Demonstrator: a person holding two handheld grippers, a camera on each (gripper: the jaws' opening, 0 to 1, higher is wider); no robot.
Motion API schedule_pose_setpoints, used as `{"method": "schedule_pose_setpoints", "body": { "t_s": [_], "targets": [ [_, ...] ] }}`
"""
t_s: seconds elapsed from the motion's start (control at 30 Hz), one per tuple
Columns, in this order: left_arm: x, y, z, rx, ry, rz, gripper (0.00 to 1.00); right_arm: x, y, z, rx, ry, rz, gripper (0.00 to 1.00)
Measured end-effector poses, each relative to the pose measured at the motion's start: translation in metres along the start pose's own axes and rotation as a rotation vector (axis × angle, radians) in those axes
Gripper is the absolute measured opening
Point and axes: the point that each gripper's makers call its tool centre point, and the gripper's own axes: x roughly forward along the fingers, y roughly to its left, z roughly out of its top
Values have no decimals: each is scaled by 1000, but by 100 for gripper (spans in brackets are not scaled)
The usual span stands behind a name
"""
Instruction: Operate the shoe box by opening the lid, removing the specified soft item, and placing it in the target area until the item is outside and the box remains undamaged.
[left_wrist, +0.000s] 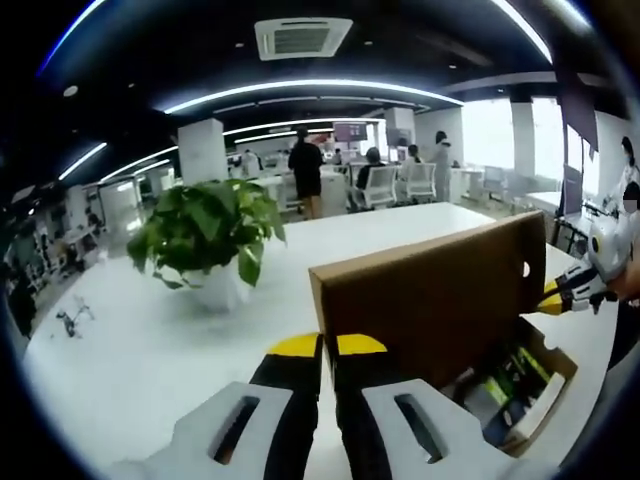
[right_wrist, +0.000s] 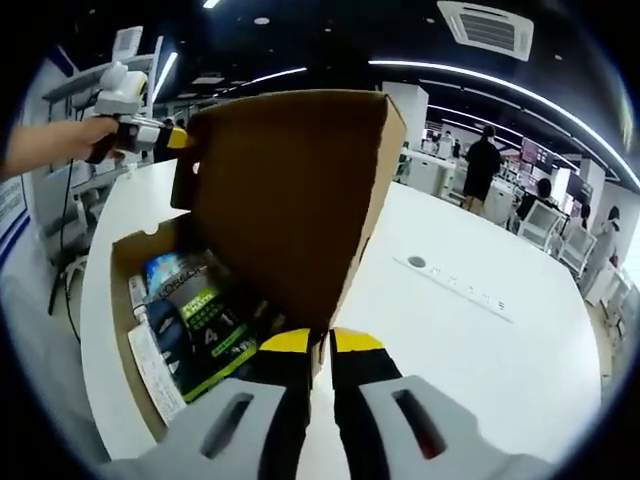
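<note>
Pinching the lid (left_wrist: 430, 300) from both ends, I have the flap standing upright above the box (right_wrist: 120, 260). My left gripper (left_wrist: 328, 345) has its yellow-tipped black jaws drawn almost together on one lower corner of the flap. My right gripper (right_wrist: 320, 342) is closed the same way on the opposite end, where the thin cardboard edge runs down between its jaws. In each view the other gripper's yellow tip meets the far corner of the flap. A hand (right_wrist: 60, 145) shows behind the left one in the right gripper view.

The lid is plain brown corrugated card, matte, flat and rectangular, with a small notch cut in its side edge. The box below it is a shallow open tray of the same card, sitting on a smooth, glossy white worktop (left_wrist: 150, 350) near its rounded edge.

The contents are all inside the box. There is a glossy packet (right_wrist: 215, 320) printed in green and black, a blue-printed one behind it, and a strip of white paper along the near wall. I cannot tell which of these is the soft item.

Farther along the worktop stands a leafy green plant (left_wrist: 205, 230) in a rounded white pot (left_wrist: 220, 288). A small round grommet (right_wrist: 417, 263) is set flush in the surface.
</note>
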Motion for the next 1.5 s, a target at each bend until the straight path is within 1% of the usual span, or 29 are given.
{"method": "schedule_pose_setpoints", "body": {
  "t_s": [0.27, 0.4, 0.67, 0.77, 0.8, 0.9, 1.0, 1.13, 1.23, 1.4, 1.5],
  "targets": [
    [11, 4, 1, -10, -4, -5, 0, 4, -6, 1, 41, -8, -10, 0],
    [17, 5, 1, -14, -7, -5, 0, 4, -6, 2, 27, -5, -2, 0],
    [27, 7, -2, -2, -3, -7, 1, 6, -8, 3, 38, 4, 2, 0],
    [30, 5, -10, 7, 31, -8, 3, 7, -8, 3, 28, 9, 5, 0],
    [31, 2, -17, 3, 43, -15, 5, 7, -8, 3, 30, 11, 5, 0],
    [31, 0, -30, -3, 63, -9, 12, 8, -9, 4, 29, 14, 4, 0],
    [29, -1, -47, -31, 85, -3, 14, 8, -9, 4, 32, 16, 4, 0],
    [22, -4, -62, -54, 103, 3, 14, 8, -10, 5, 38, 18, 3, 0],
    [16, -6, -73, -70, 123, 5, 11, 10, -11, 5, 47, 20, 2, 0],
    [10, -6, -82, -92, 144, 13, 5, 12, -13, 7, 57, 25, 1, 0],
    [10, -6, -84, -105, 147, 16, 3, 13, -14, 8, 49, 29, 2, 0]
  ]
}}
